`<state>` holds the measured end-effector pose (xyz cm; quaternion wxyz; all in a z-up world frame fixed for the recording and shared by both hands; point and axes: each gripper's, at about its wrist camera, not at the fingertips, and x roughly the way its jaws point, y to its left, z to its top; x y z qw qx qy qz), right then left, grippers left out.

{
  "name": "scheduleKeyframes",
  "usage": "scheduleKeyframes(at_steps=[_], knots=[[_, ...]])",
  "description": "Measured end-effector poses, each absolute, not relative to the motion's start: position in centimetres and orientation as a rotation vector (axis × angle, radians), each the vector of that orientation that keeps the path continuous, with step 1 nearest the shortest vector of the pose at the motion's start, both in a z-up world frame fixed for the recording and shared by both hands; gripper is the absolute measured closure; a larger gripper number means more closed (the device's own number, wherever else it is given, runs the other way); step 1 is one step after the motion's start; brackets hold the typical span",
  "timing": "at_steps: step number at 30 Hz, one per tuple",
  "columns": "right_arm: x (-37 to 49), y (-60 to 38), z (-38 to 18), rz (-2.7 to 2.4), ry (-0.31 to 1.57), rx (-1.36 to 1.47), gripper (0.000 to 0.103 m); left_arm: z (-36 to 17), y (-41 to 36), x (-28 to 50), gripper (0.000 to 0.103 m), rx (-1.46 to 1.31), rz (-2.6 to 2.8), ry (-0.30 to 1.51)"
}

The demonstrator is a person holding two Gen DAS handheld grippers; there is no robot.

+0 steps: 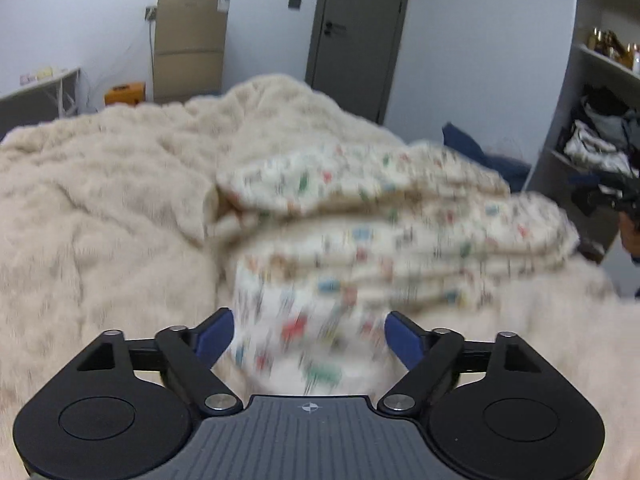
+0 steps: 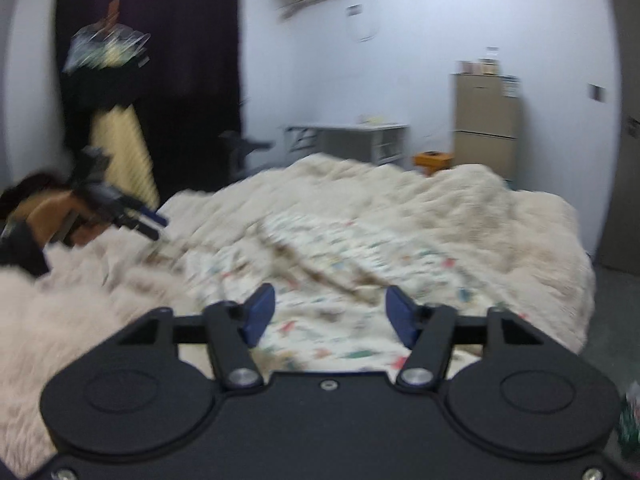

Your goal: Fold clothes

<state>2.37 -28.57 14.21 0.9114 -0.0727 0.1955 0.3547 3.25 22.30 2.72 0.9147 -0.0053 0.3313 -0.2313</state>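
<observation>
Nearest to us, our left tongs (image 1: 309, 340) stand wide apart, blue pads (image 1: 402, 338) on either side of the printed garment (image 1: 360, 240) with a gap showing; the cloth lies between them but neither pad presses on it, so nothing is held. Our right tongs (image 2: 330, 314) are also parted, about halfway, hovering above the same printed garment (image 2: 340, 280) with nothing gripped.

The garment is white with small coloured figures. It lies on the fluffy cream blanket (image 1: 100, 200) that covers the bed, folded into several stacked layers as seen from the left wrist, and just beyond both sets of tongs. From the right wrist, the left tongs (image 2: 150, 226) appear at the garment's far left edge, carried by a hand (image 2: 52, 216) in a dark sleeve. The pictures are blurred, so the print's detail is unclear.

Beyond the garment the blanket rises in a hump. Behind the blanket, against the far wall, stand a tan fridge (image 1: 188, 44) with jars on top, an orange box (image 1: 124, 94) beside it, and a white counter (image 2: 352, 138). Right of the fridge is a grey door (image 1: 356, 36), and further right open shelves (image 1: 600, 120) hold clothes.
</observation>
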Motion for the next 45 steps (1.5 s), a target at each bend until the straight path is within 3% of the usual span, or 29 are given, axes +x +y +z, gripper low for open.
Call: scheduleKeyframes(at_steps=[4,6,7,8,9,11,16,19,21,22,23,28,29,31,32,37,41,42,44,45], knots=[[1.3,-25.2,13.3,0.754,0.429,-0.225,0.042,-0.1,23.4,3.7,0.02,-0.214,-0.535,0.706],[1.6,-23.3,12.2,0.786,0.474,-0.26,0.042,-0.2,23.1,4.1,0.055,-0.223,-0.538,0.688],[2.0,-22.7,11.6,0.798,0.497,-0.28,0.043,0.2,23.0,4.1,0.094,-0.2,-0.527,0.672],[2.3,-22.1,11.0,0.808,0.523,-0.303,0.048,0.6,22.8,4.1,0.096,-0.177,-0.516,0.655],[2.5,-21.7,10.2,0.814,0.555,-0.328,0.053,1.0,22.6,4.1,0.096,-0.154,-0.505,0.639],[3.4,-22.0,9.4,0.801,0.587,-0.323,0.098,3.3,23.6,3.5,0.097,-0.137,-0.462,0.565],[4.3,-25.0,11.3,0.748,0.487,-0.12,0.101,12.5,30.1,0.3,0.096,-0.123,-0.248,0.33],[4.1,-26.6,13.0,0.769,0.4,0.004,0.101,14.4,33.3,-1.1,0.091,-0.139,-0.16,0.275],[4.2,-27.4,13.8,0.806,0.387,0.07,0.1,13.7,34.8,-1.5,0.075,-0.193,-0.132,0.293],[4.3,-27.4,13.9,0.78,0.401,0.068,0.098,12.7,35.2,-1.4,0.059,-0.211,-0.098,0.322],[4.3,-27.2,13.9,0.716,0.411,0.03,0.093,11.5,35.6,-1.3,0.056,-0.221,-0.057,0.358],[4.6,-26.6,13.0,0.668,0.47,-0.067,0.091,3.2,35.8,-0.6,0.054,-0.199,-0.054,0.592],[4.5,-26.6,12.8,0.682,0.475,-0.072,0.087,2.3,36.1,-0.7,0.047,-0.218,-0.065,0.605],[4.3,-26.3,12.7,0.692,0.482,-0.093,0.064,0.6,36.5,-1.0,0.035,-0.256,-0.089,0.632],[4.3,-26.1,12.7,0.692,0.485,-0.105,0.06,-0.2,36.7,-1.2,0.032,-0.269,-0.096,0.646],[3.9,-25.0,12.2,0.722,0.51,-0.158,0.049,-3.6,35.8,-1.9,0.03,-0.15,-0.083,0.77],[3.4,-23.7,11.7,0.762,0.534,-0.221,0.049,-6.1,33.9,-1.8,0.032,0.034,-0.076,0.873],[3.2,-23.1,11.4,0.774,0.538,-0.257,0.049,-6.9,33.5,-1.6,0.034,0.084,-0.045,0.887],[2.8,-22.3,10.8,0.782,0.54,-0.315,0.048,-8.3,32.8,-1.0,0.059,0.178,0.014,0.891],[2.6,-21.7,10.3,0.784,0.542,-0.359,0.048,-9.3,32.0,-0.5,0.061,0.265,0.035,0.882]])
